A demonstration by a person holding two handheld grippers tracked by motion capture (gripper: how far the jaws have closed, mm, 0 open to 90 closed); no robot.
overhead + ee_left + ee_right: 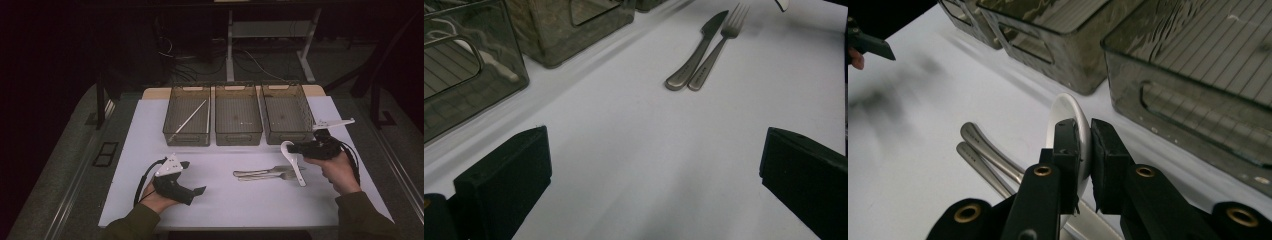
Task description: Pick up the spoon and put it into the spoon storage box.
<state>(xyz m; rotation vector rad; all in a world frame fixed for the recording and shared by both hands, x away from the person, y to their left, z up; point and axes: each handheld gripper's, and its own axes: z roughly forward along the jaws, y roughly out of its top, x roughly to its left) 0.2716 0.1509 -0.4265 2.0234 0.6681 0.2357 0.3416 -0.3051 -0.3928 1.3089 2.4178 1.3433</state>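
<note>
While held: white ceramic soup spoon [1068, 112] is clamped across its bowl by the right gripper [1087, 150], pads pressed on both faces, and hangs just above the table beside the cutlery
Spoon axis: in the high view the white ceramic soup spoon [295, 162] has its bowl up at the jaws and its handle slanting down toward the person, tip over the fork's tines
Way to bins: three clear ribbed bins sit side by side just beyond; the right bin [286, 112] lies directly ahead of the right gripper [296, 148], the middle bin [238, 116] next, the left bin [187, 117] well apart
Bin contents: the left bin holds pale chopsticks [191, 118] lying corner to corner; what the small specks in the other two are cannot be told
Still on table: steel knife [696, 50] and steel fork [716, 47], side by side, touching, handles toward the left gripper
Left gripper [651, 170]: jaws wide apart, nothing between them, low over the white table [225, 200], pointing at the cutlery
Nearer hand: right hand [340, 172] for the bins
Writing: no brand or label readable
</note>
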